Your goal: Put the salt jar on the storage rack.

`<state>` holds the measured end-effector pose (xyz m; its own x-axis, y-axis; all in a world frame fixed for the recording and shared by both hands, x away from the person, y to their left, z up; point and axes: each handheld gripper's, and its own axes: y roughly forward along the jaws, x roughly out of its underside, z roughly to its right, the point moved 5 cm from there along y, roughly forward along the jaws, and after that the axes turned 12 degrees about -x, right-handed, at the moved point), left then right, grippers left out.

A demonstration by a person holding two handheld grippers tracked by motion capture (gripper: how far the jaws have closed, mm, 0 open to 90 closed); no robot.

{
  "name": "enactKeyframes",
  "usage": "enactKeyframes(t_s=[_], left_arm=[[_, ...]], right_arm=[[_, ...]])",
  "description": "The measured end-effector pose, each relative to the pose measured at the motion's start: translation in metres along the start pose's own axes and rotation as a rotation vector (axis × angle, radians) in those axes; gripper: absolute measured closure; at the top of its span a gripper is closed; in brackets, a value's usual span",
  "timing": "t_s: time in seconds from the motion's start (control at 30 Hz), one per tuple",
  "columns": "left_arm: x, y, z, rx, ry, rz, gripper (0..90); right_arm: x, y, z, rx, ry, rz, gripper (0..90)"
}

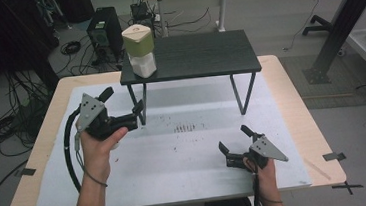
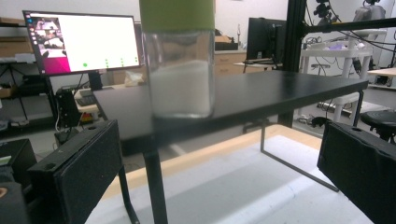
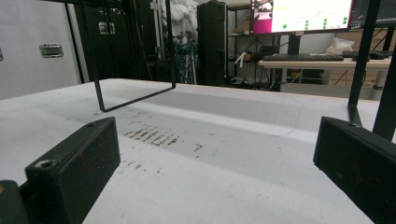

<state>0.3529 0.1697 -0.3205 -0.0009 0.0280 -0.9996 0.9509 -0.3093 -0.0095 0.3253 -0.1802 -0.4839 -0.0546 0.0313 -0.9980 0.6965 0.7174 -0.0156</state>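
Clear glass jar (image 1: pixel 140 50) with a pale green lid, roughly half full of white powder. Standing upright at the front left corner of the black raised shelf (image 1: pixel 202 56), close to its edge. Seen close up, straight ahead, in the left gripper view (image 2: pixel 178 70).

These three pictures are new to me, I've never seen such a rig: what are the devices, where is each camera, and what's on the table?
A person holds a hand-held gripper in each hand: the left gripper and the right gripper, both open and holding nothing. The high view looks down from above the person. The other two cameras ride on the grippers and look out between their black fingers. A white mat covers the table, and a small black shelf stands on it. On the shelf's left end sits a green-lidded glass jar partly filled with white powder. The left gripper faces it.
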Motion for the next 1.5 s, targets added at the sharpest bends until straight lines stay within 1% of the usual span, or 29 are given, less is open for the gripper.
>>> enactKeyframes(t_s=[0.17, 0.27, 0.37, 0.43, 0.53, 0.67, 0.83, 0.93, 1.0, 1.2, 1.3, 1.37, 1.5], left_arm=[[0.015, -0.007, 0.001, -0.008, 0.001, 0.015, 0.5], [0.025, -0.011, 0.002, -0.012, 0.0, 0.016, 0.5], [0.036, -0.014, 0.004, -0.016, 0.006, 0.007, 0.6], [0.044, -0.015, 0.005, -0.012, -0.004, 0.002, 0.6], [0.052, -0.018, 0.006, -0.009, -0.007, -0.004, 0.6], [0.061, -0.022, 0.006, -0.02, -0.007, 0.002, 1.1], [0.072, -0.025, 0.008, -0.019, -0.003, 0.01, 1.1], [0.077, -0.027, 0.01, -0.021, -0.013, 0.02, 1.1], [0.082, -0.029, 0.011, -0.026, 0.0, 0.026, 1.1], [0.096, -0.033, 0.015, -0.021, -0.006, 0.023, 1.1], [0.103, -0.035, 0.016, -0.023, 0.003, 0.024, 1.1], [0.107, -0.035, 0.018, -0.02, 0.001, 0.024, 1.1], [0.114, -0.037, 0.02, -0.021, -0.005, 0.043, 1.2]], right_arm=[[0.0, 0.0, 0.0, -0.001, -0.001, 0.0, 0.1], [0.0, 0.0, 0.0, 0.0, -0.002, -0.001, 0.2], [0.0, 0.0, 0.0, -0.002, 0.0, 0.001, 0.1], [0.0, 0.0, -0.001, -0.001, -0.001, 0.0, 0.2], [0.0, 0.0, -0.001, -0.001, -0.002, -0.002, 0.1], [0.0, 0.0, -0.001, -0.002, -0.002, -0.003, 0.2], [0.0, 0.0, -0.001, -0.002, -0.003, -0.001, 0.1], [0.0, 0.0, -0.001, -0.001, -0.004, -0.001, 0.1], [0.0, 0.0, -0.001, -0.001, -0.004, -0.001, 0.2], [0.0, 0.0, -0.001, -0.002, -0.005, -0.002, 0.1], [0.0, 0.0, -0.001, -0.001, -0.007, -0.002, 0.1], [0.0, 0.0, -0.001, -0.001, -0.007, -0.002, 0.1], [0.0, 0.0, -0.001, -0.001, -0.007, -0.002, 0.1]])
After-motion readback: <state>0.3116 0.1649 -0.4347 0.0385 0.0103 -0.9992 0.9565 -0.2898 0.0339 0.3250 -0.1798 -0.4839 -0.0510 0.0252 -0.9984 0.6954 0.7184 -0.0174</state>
